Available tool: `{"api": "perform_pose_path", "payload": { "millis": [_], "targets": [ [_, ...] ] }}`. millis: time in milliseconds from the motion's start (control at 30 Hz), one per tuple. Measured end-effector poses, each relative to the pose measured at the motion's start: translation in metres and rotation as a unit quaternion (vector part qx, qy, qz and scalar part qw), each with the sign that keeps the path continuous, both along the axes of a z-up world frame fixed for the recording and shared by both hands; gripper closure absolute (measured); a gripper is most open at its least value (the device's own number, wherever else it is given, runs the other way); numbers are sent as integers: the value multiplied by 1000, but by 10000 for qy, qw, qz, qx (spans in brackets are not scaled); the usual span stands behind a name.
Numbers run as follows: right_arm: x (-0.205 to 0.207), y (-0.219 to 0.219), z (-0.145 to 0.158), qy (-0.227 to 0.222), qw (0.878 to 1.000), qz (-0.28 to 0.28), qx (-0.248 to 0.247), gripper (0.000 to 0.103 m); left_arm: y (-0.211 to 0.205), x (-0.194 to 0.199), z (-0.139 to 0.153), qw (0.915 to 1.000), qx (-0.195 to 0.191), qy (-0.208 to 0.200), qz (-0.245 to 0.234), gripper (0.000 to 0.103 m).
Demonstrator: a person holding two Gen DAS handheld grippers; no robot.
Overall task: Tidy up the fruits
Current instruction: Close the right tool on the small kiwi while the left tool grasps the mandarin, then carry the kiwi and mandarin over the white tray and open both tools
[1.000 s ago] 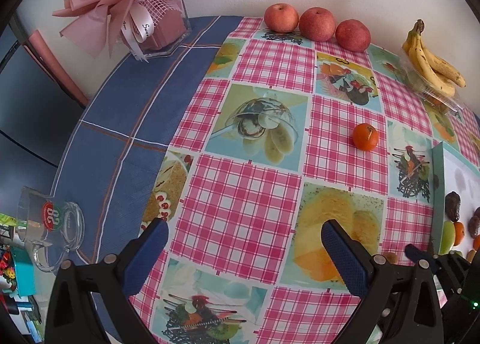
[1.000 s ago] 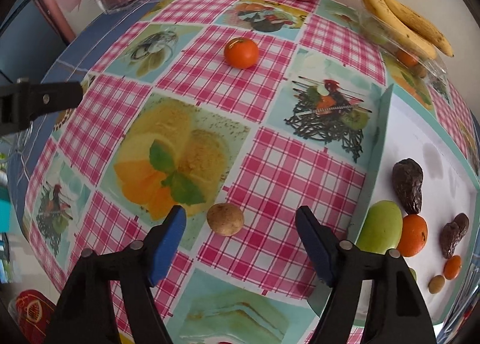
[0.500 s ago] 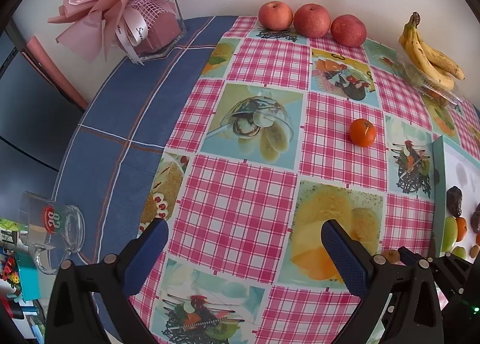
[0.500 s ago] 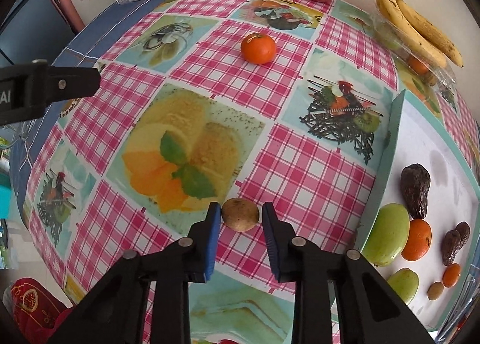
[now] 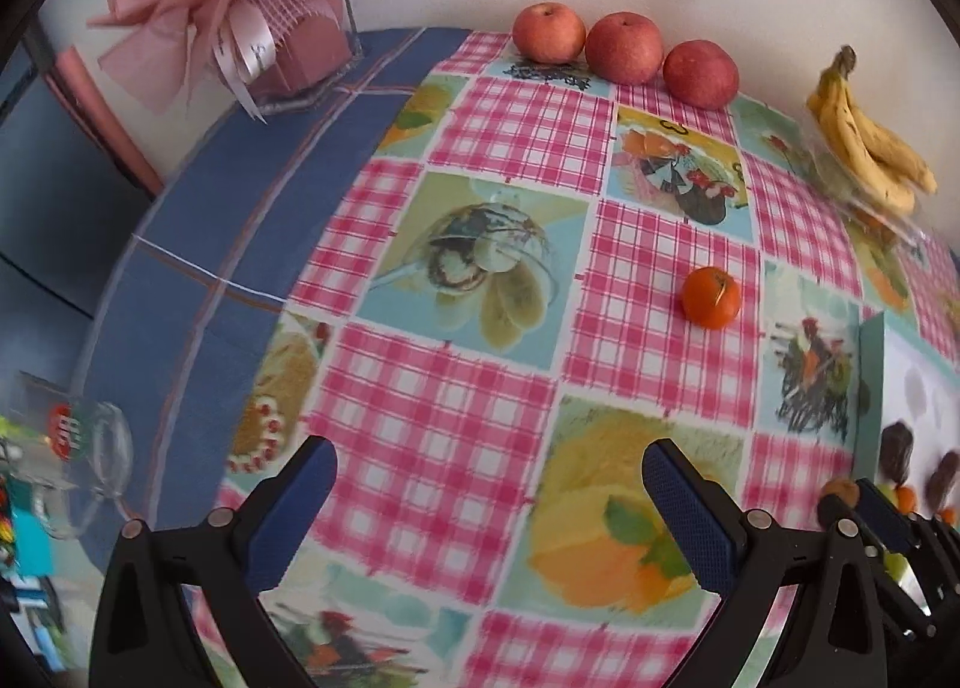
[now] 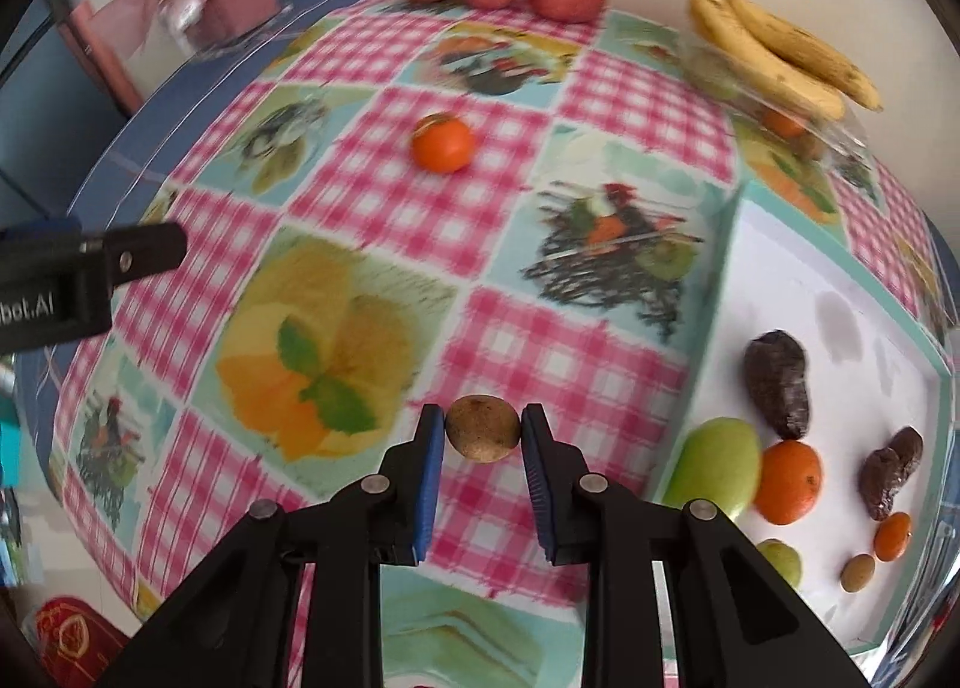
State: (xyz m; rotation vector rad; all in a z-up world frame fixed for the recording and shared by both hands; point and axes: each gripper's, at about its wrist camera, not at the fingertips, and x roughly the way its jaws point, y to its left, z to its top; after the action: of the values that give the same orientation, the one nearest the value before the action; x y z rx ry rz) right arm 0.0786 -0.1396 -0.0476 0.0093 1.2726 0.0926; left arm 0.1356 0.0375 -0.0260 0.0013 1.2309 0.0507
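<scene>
My right gripper is shut on a small round brown fruit and holds it above the tablecloth, left of the white tray. The tray holds green, orange and dark brown fruits. A tangerine lies on the pink check cloth; it also shows in the left wrist view. My left gripper is open and empty above the cloth. The right gripper with the brown fruit shows at that view's right edge.
Three red apples stand along the back wall. Bananas lie on a clear box at the back right. A pink bouquet box stands at the back left. A glass mug sits near the table's left edge.
My right gripper closed on the small brown fruit and lifted it off the cloth, moving toward the tray. My left gripper stayed open and shifted only slightly.
</scene>
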Motion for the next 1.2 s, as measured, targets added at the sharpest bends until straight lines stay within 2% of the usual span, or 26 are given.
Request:
{"api": "perform_pose_path", "payload": {
  "millis": [267,333,400,500,567,633,967,1033,1200],
  "targets": [
    [10,-33,22,-566,9962,-661,45,76,-17,18,-3,9973,-708,-154,134,3],
    [13,-40,23,-610,9952,-758,68,76,-26,24,-2,9954,-934,-206,79,14],
    [16,-47,24,-634,9942,-853,131,76,-37,29,-3,9941,-1058,-236,-2,19],
    [20,-55,24,-665,9927,-984,196,76,-58,39,-7,9937,-1064,-254,-259,27],
    [22,-60,24,-688,9920,-1031,257,76,-67,46,-12,9939,-1019,-261,-337,29],
    [25,-64,24,-691,9918,-1037,275,76,-74,51,-19,9938,-1012,-207,-407,40],
    [46,-85,23,-774,9902,-1120,299,76,-86,78,-45,9944,-950,-140,-451,43],
    [50,-88,22,-778,9901,-1125,304,76,-88,81,-49,9939,-991,-106,-464,53],
    [55,-94,20,-803,9895,-1165,310,76,-94,83,-48,9933,-1025,-82,-520,65]
  ]
}}
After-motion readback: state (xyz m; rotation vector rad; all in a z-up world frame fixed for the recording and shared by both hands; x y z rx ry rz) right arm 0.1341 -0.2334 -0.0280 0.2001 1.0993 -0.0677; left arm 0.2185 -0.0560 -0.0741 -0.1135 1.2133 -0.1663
